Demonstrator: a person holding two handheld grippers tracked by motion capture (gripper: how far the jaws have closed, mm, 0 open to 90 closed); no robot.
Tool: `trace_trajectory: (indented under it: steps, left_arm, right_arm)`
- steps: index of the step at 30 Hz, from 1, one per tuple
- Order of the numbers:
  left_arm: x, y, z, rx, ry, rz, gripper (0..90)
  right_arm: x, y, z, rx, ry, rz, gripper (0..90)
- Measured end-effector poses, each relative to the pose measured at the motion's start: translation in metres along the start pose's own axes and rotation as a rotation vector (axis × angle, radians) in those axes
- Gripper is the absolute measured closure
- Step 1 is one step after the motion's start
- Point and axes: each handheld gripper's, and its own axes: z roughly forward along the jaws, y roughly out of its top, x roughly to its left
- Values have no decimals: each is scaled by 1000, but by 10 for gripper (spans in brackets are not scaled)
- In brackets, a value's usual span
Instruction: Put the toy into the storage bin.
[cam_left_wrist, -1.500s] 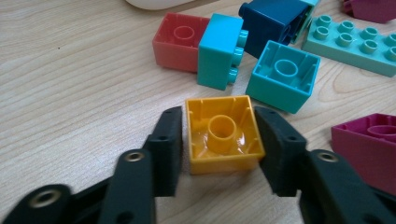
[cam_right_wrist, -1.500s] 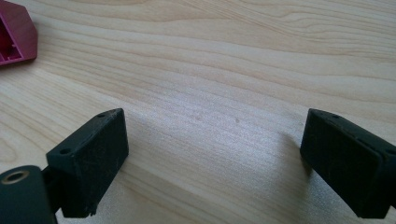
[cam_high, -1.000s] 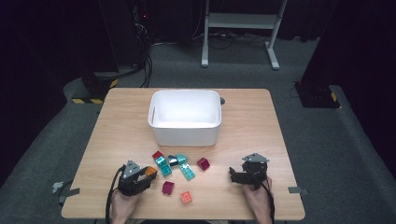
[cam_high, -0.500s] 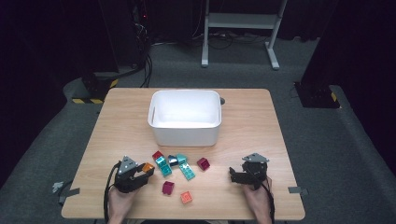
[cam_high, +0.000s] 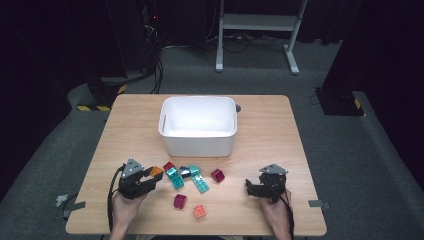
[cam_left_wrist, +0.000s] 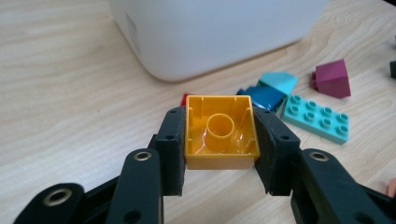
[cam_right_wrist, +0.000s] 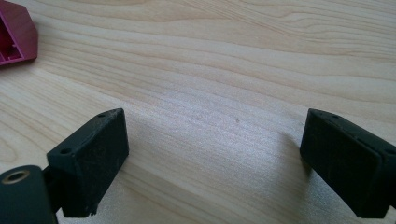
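left tool (cam_high: 150, 176) – jaws clamped (load held), raised | right tool (cam_high: 252, 187) – jaws spread wide, low

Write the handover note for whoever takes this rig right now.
Left claw: shut on the orange brick, hollow side facing its camera, lifted off the table.
Right claw: open, nothing between its jaws, low over bare wood at the right.
White bin: looks empty.
Done: one brick picked up, none binned.
Left, probably: drop the orange one in the bin, then the loose bricks in front of it.
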Motion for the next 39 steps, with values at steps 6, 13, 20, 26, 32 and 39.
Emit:
trace_trajectory:
  steps: [6, 13, 20, 26, 32, 39]
  left_arm:
    - [7, 17, -6, -20, -6, 4, 584]
    - [10, 40, -10, -30, -26, 24, 584]
    - [13, 67, -9, -37, -44, 47, 584]
    - [16, 87, -6, -46, -69, 42, 584]
    - [17, 103, -1, -41, -65, 56, 584]
    - [19, 120, 3, -48, -69, 59, 584]
  right_arm:
    - [0, 0, 0, 0, 0, 0, 75]
    - [0, 0, 0, -1, 1, 0, 79]
    - [0, 0, 0, -1, 1, -1, 80]
    - [0, 0, 0, -2, 2, 0, 83]
    - [1, -1, -1, -7, 9, -7, 104]
    - [1, -1, -1, -7, 9, -7, 104]
